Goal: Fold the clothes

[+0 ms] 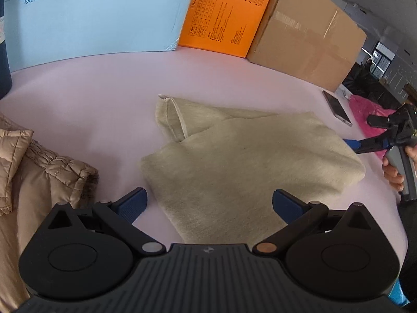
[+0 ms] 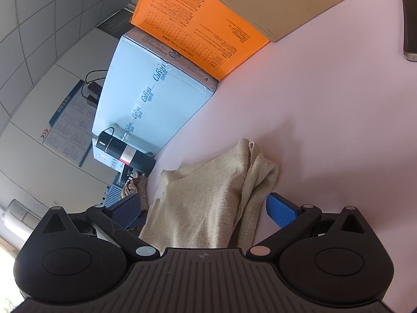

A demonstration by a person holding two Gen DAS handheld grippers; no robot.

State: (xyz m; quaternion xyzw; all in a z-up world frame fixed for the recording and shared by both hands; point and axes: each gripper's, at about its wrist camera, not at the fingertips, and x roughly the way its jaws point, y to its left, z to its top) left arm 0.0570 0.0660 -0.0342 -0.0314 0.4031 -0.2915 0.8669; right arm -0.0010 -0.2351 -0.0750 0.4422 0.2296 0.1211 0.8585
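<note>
Three boxes stand at the far edge of the pink table (image 1: 109, 83): a light blue carton (image 1: 93, 18) w/ teal logo print at left, an orange box (image 1: 229, 13) w/ black text in the middle, touching it, and a brown cardboard box (image 1: 307, 36) w/ clear tape at right. On the table, approx. in the centre, lies the beige garment (image 1: 234, 156), already folded into a thick bundle, w/ one hemmed end (image 1: 169, 114) sticking out toward the boxes. At the left edge of the left wrist view lies a tan quilted jacket (image 1: 39, 172), apart from the beige garment. The left gripper (image 1: 209, 204) hangs over the near edge of the garment, its blue pads (image 1: 130, 204) spread wide and holding nothing; one pad is over bare table, the other over the cloth. The right gripper (image 2: 203, 208) is also spread wide w/ the garment between its pads (image 2: 280, 210), but nothing is pinched. In the left wrist view the right gripper (image 1: 357, 144) is seen at the right side of the garment, just beside its edge, held by the person's hand (image 1: 393, 172); if the tip touches the cloth, I cannot tell. A dark flask (image 2: 125, 154) stands beside the blue carton, and a phone (image 1: 337, 108) lies near the cardboard box, next to a pink bag (image 1: 365, 109).
</note>
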